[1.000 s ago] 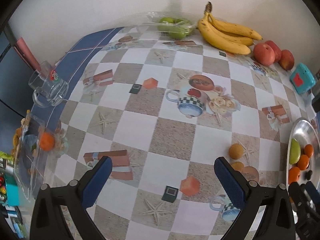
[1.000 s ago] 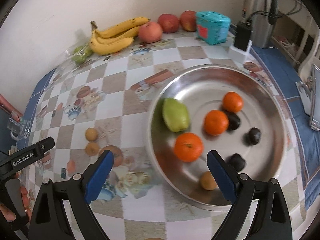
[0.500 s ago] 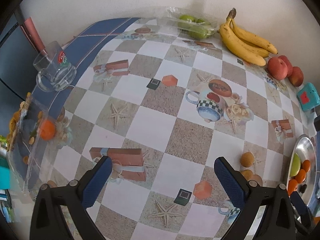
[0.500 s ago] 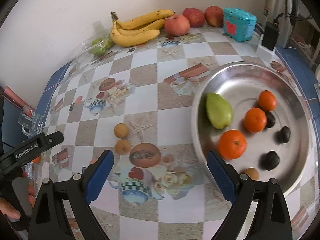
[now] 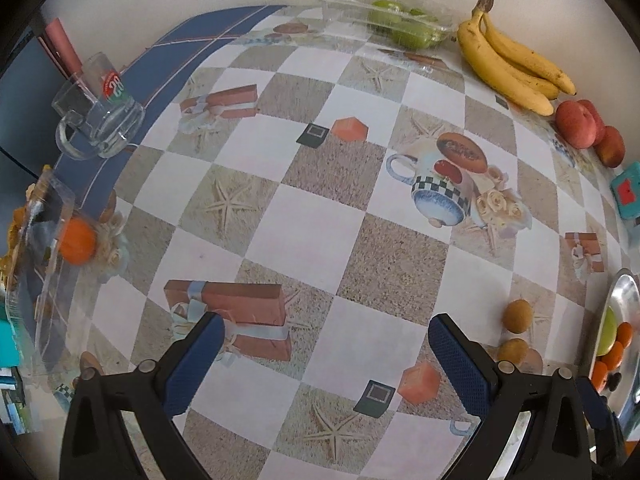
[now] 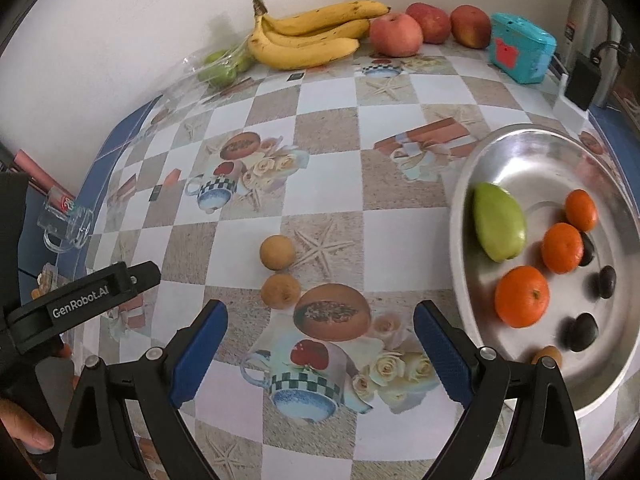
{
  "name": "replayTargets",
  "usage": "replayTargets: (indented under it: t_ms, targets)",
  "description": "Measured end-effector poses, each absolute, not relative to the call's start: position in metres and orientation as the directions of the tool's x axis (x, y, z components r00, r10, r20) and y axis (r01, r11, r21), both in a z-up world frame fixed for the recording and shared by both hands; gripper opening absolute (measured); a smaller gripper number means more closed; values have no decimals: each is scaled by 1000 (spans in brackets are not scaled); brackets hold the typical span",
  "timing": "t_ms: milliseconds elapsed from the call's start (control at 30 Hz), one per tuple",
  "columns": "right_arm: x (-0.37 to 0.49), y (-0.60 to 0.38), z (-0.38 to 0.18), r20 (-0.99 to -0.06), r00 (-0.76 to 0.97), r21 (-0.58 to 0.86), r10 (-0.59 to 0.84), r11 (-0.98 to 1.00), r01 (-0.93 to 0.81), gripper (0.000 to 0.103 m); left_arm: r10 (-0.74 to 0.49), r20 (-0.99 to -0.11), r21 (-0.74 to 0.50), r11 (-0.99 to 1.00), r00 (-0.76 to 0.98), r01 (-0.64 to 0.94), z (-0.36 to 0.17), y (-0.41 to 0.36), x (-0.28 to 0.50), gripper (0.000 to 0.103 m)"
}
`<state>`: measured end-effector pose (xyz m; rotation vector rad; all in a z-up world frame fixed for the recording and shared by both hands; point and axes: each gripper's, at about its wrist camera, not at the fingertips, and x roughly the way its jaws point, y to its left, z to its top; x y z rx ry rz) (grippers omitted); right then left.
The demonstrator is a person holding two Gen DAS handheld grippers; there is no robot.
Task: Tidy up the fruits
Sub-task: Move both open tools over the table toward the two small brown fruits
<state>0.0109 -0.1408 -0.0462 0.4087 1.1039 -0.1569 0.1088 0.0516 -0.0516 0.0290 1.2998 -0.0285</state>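
Fruits sit scattered on the counter (image 6: 328, 200), none between either pair of fingers. Right gripper (image 6: 320, 348): fingers (image 6: 202, 344) spread wide, released, nothing held, hovering over the printed teapot pattern. Just beyond its left finger, two small brown round fruits (image 6: 277, 252), one just behind the other, nearly touching. Beyond the right finger, a metal bowl (image 6: 516, 148) holding a green pear-shaped fruit (image 6: 498, 226), three oranges (image 6: 520, 302), several dark round fruits (image 6: 582, 332), and one small brown fruit at the near rim, partly hidden behind the finger.

Left gripper (image 5: 322, 354): fingers (image 5: 460, 364) also spread apart, released, empty, above bare checkered cloth. Just outside its right finger, the same two brown fruits; the bowl's edge shows at far right. Well outside its left finger, an orange fruit (image 5: 77, 241) seen through a clear plastic tray (image 5: 44, 272) at the counter's edge; farther out, a glass mug (image 5: 100, 120).

Far ahead of both, against the wall: a banana bunch (image 6: 312, 36), three red apples (image 6: 396, 34), green fruits in a clear pack (image 5: 404, 28), and a teal box (image 6: 522, 52). A person's hand (image 6: 24, 428) grips the left tool at lower left of the right view.
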Motion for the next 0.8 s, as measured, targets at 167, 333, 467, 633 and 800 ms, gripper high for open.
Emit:
replayTargets:
  t_ms: [167,333,467,633,800]
  targets:
    - [18,-132,-52,-893,445,215,67,933,290,94,-25,-970,-18,999,242,31,-59,53,112,103]
    - [23,-129,-65,-909,415,175,46,944,280,94,-30,-975,-27,999,221,17,-67,55,115,103]
    - [26,-129,-69,-908,417,167,39,947,274,94,-31,-975,-30,1000,219,11,-69,56,117,103]
    - [30,-126,-72,-904,425,169,39,947,274,94,-39,-975,-40,999,221,2,-72,63,121,103]
    - [34,-122,-73,-904,427,147,26,956,252,94,-48,-974,-48,999,221,7,-71,65,125,103]
